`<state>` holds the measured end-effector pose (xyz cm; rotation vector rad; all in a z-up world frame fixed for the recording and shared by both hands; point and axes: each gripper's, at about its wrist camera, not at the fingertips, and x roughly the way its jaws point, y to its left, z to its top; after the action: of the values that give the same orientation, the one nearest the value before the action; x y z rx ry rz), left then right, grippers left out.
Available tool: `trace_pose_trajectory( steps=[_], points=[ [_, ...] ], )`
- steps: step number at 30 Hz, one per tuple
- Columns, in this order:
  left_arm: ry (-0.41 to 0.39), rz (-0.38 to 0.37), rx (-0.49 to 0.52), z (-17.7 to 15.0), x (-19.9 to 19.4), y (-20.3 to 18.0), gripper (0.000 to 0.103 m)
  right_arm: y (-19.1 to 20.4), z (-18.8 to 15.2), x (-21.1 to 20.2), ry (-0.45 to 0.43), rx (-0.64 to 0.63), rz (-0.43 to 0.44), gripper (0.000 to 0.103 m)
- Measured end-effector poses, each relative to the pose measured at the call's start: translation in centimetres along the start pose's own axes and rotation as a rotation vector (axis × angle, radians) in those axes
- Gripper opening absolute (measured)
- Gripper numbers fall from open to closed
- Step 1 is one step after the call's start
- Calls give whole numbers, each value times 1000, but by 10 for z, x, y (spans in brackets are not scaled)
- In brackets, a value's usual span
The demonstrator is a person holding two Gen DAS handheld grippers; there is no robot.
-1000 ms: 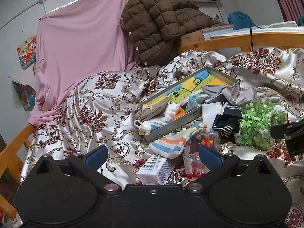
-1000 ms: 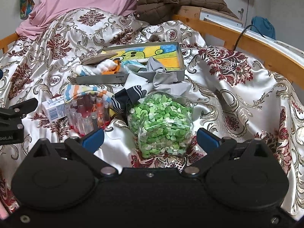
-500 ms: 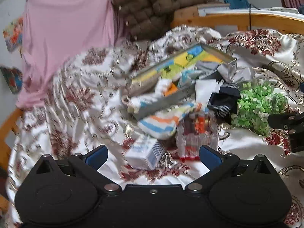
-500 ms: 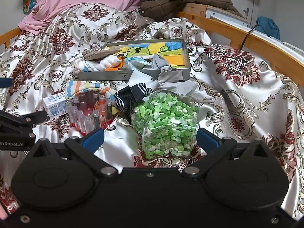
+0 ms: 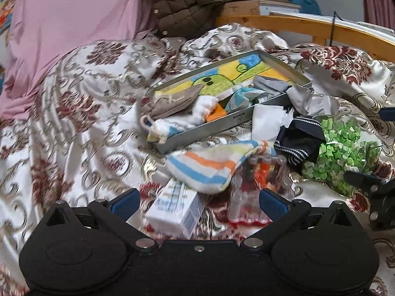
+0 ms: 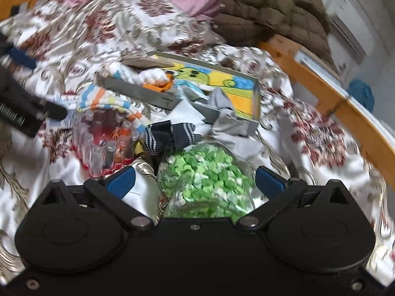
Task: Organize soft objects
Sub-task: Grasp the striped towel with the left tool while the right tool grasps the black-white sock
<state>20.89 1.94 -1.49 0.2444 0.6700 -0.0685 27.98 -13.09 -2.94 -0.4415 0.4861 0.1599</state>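
Your left gripper point(image 5: 198, 201) and right gripper point(image 6: 195, 181) both stand wide open, holding nothing, above the bedspread point(image 5: 81, 123), where the striped sock point(image 5: 209, 166) lies between the small box point(image 5: 176, 208) and the metal tray point(image 5: 219, 125), beside the dark sock point(image 5: 300, 139).

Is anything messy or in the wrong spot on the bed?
Yes. The metal tray sits tilted on the rumpled bedspread, and a grey cloth spills over its edge. A striped sock and a dark sock lie outside it, mixed in with hard things: a small box and a jar of green bits.
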Motion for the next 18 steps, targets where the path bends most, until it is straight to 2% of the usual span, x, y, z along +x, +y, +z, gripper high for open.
trace_pose_trajectory(
  steps=[6,9,14,18],
  points=[
    [45,-104,-53,4,19,5,102,18,11,18,-56,-167,-12,102],
    [61,-133,-100,5,26,10,102,25,16,27,-79,-223,-4,102],
    [103,-170,-226,3,38,24,102,35,20,46,-73,-283,6,102],
    [136,-225,-344,3,51,36,100,47,20,60,-65,-362,-24,102]
  ],
)
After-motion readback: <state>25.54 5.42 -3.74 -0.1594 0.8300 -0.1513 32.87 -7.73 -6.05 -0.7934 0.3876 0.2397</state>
